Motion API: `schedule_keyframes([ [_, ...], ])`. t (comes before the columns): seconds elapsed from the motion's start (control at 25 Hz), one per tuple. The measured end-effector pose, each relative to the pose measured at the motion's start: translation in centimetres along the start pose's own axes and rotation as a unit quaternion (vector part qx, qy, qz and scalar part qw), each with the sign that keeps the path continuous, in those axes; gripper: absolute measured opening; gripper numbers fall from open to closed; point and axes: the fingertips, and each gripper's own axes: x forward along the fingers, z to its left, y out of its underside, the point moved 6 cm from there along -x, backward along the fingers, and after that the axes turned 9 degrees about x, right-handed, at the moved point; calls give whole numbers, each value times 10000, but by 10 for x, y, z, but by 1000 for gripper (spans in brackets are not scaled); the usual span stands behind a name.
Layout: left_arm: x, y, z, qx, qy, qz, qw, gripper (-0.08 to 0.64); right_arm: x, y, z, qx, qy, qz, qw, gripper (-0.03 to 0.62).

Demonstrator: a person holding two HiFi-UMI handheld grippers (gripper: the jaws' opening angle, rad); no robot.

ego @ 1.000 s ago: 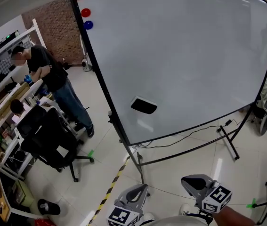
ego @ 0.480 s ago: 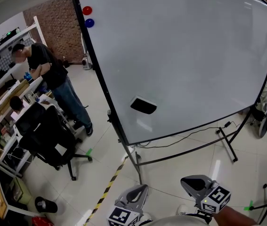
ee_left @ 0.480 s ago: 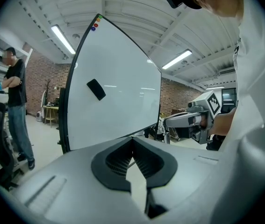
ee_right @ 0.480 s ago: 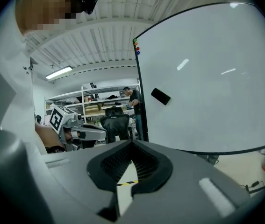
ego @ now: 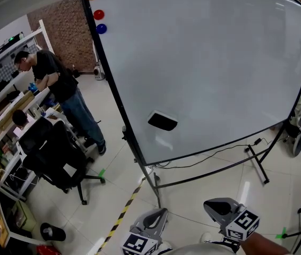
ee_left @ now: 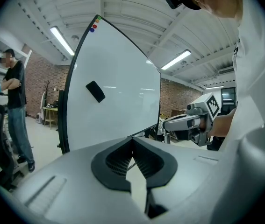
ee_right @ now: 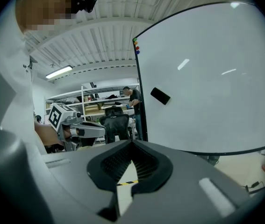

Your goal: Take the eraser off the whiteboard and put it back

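We hold two tongs low in front of one big whiteboard (ego: pixel 208 62). The left tongs (ego: pixel 158 215) and the right tongs (ego: pixel 217 206) are both clenched, with nothing in them. One black eraser (ego: pixel 162 121) sticks low on the board, well apart from both tongs. We count three round magnets (ego: pixel 98 14) by its top corner: orange, red, blue. On the left one person (ego: pixel 52 81) stands near one black chair (ego: pixel 54 153). One striped tape line (ego: pixel 121 215) runs across the floor beside the left tongs.
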Motion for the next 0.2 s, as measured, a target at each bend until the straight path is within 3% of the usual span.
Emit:
schedule_keyframes([
  [0.2,0,0,-2,-39,0,-18,10000,17,-2,5,0,36,-5,21,10000,2],
])
